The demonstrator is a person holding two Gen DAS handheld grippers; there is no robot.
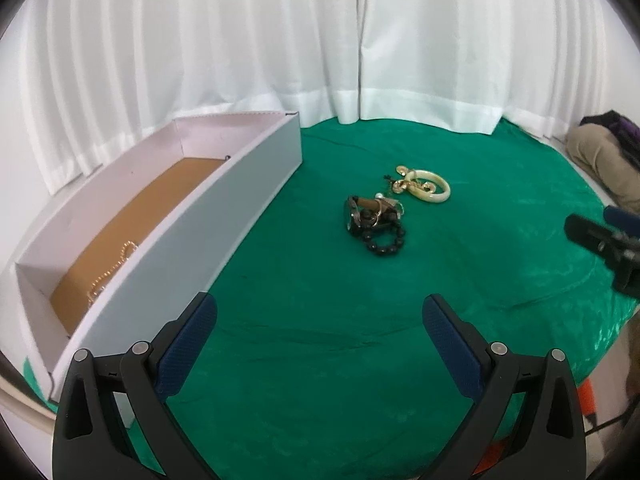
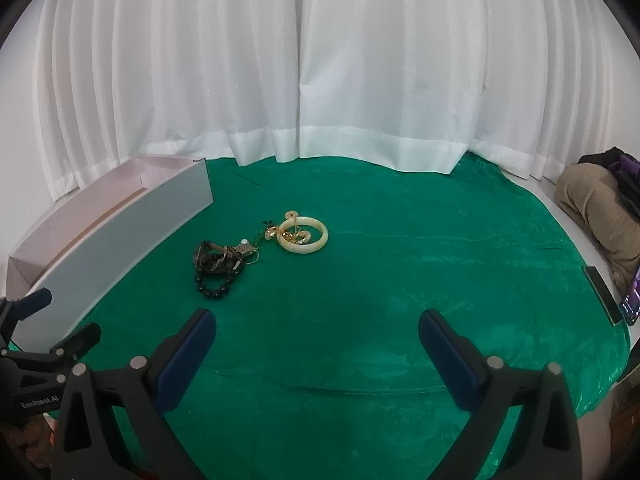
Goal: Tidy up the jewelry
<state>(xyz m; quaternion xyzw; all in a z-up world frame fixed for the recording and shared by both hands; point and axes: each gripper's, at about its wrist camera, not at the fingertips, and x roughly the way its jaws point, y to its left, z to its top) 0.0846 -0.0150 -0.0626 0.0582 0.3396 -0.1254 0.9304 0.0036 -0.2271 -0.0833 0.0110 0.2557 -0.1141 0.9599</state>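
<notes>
A pile of jewelry lies mid-table on the green cloth (image 1: 320, 320): a cream bangle (image 1: 434, 197) with gold pieces (image 1: 404, 184), a dark watch (image 1: 354, 214) and a black bead bracelet (image 1: 386, 242). The bangle (image 2: 320, 240) and bead bracelet (image 2: 218, 286) also show in the right wrist view. A white box (image 1: 224, 216) with a brown floor stands at left and holds a gold chain (image 1: 112, 270). My left gripper (image 1: 320, 320) is open and empty, well short of the pile. My right gripper (image 2: 316, 332) is open and empty, right of the pile.
White curtains (image 1: 320, 60) hang behind the table. A bundle of beige and dark fabric (image 2: 592, 208) lies at the far right, with a phone (image 2: 632, 300) near it. The box (image 2: 120, 232) shows at left in the right wrist view, where the left gripper (image 2: 60, 320) also appears.
</notes>
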